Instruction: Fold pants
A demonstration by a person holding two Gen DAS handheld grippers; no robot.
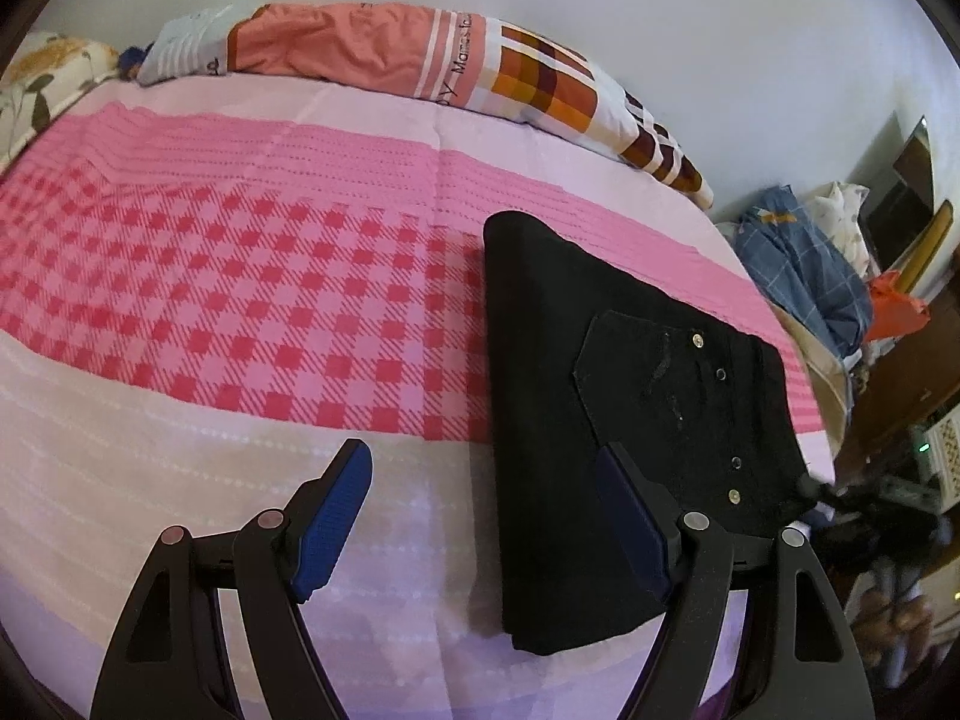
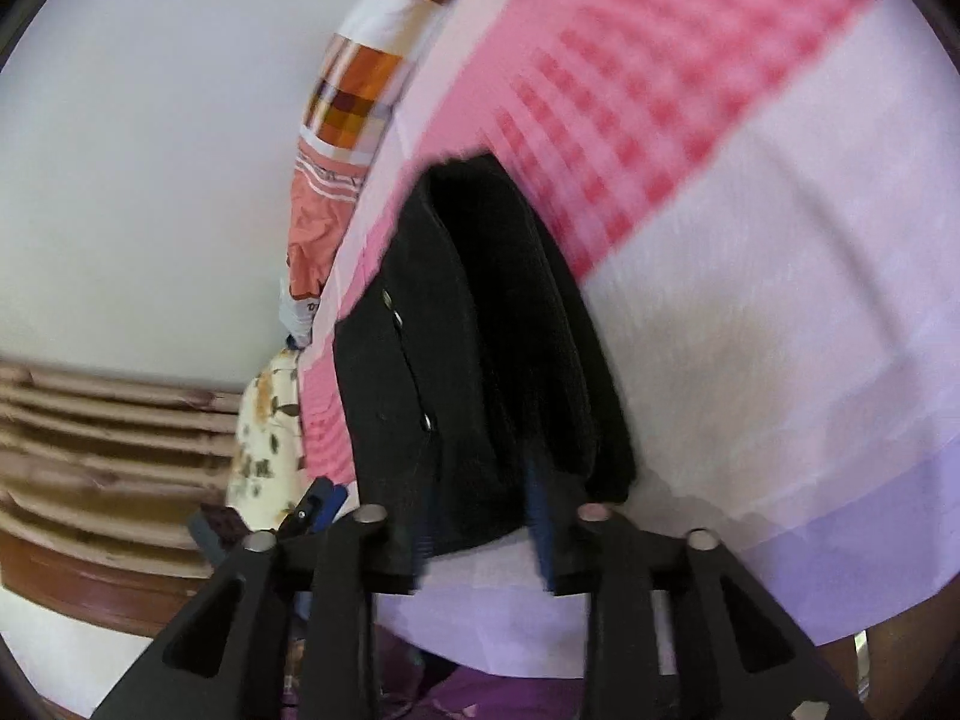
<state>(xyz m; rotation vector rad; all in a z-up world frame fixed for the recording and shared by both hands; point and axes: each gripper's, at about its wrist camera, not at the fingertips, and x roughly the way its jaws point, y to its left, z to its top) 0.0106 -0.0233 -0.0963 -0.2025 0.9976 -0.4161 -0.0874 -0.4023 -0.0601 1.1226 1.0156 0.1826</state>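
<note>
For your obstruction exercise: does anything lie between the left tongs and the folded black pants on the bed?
Nothing visible does. The open left tongs hover over the folded black fabric pants, on the pink checked bedsheet.

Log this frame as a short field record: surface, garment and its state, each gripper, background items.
surface: bed with a pink checked sheet
garment: black pants, folded into a compact rectangle, back pocket and rivets facing up
left gripper: open, empty; one finger over the sheet, the other over the pants' near corner
right gripper: fingers on either side of the pants' edge; view blurred, grip cannot be confirmed
background: orange patterned quilt along the wall, floral pillow, clothes pile beside the bed
</note>
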